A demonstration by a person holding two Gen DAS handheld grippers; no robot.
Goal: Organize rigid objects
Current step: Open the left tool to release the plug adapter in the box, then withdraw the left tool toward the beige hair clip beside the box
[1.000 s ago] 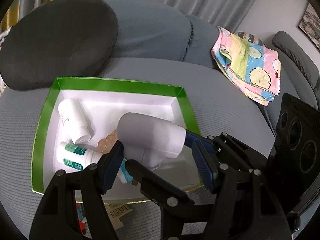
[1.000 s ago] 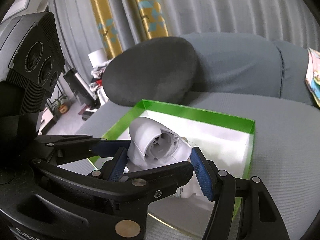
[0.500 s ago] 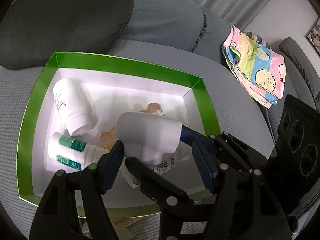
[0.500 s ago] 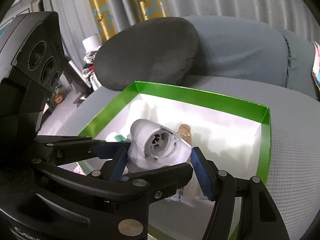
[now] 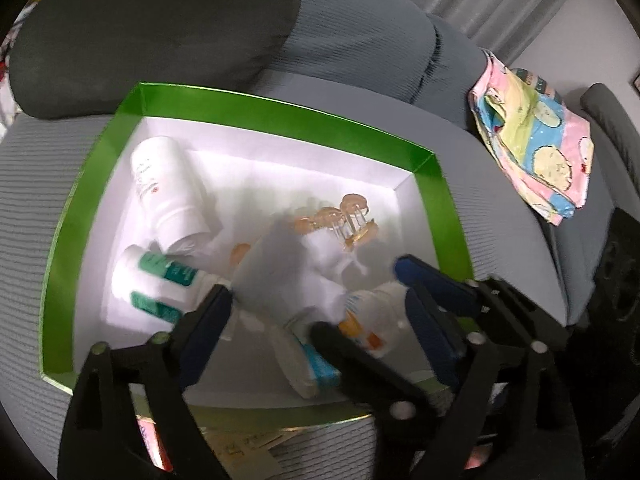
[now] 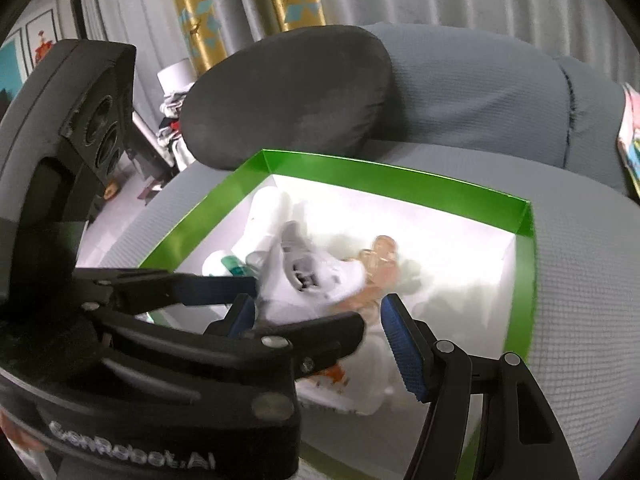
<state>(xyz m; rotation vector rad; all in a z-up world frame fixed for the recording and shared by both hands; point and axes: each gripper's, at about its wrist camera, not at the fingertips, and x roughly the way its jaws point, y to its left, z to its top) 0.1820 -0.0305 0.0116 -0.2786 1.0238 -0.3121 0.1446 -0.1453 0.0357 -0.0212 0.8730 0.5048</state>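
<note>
Left wrist view showed a grey sofa (image 5: 460,168) bearing the green-rimmed box (image 5: 288,110), curtains behind; the left gripper (image 5: 316,312) was spreading its jaws, letting the white hair-dryer-like object (image 5: 280,276) drop among bottles inside the box; better to release low, clear of the amber clip (image 5: 344,216). The right gripper (image 6: 316,320) hung unclenched, grasping nothing.

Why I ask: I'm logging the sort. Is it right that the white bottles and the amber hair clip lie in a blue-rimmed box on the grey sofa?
Not quite: the box's rim is green, not blue, as the left wrist view shows. The white bottles and amber hair clip do lie inside it, on the grey sofa.
</note>
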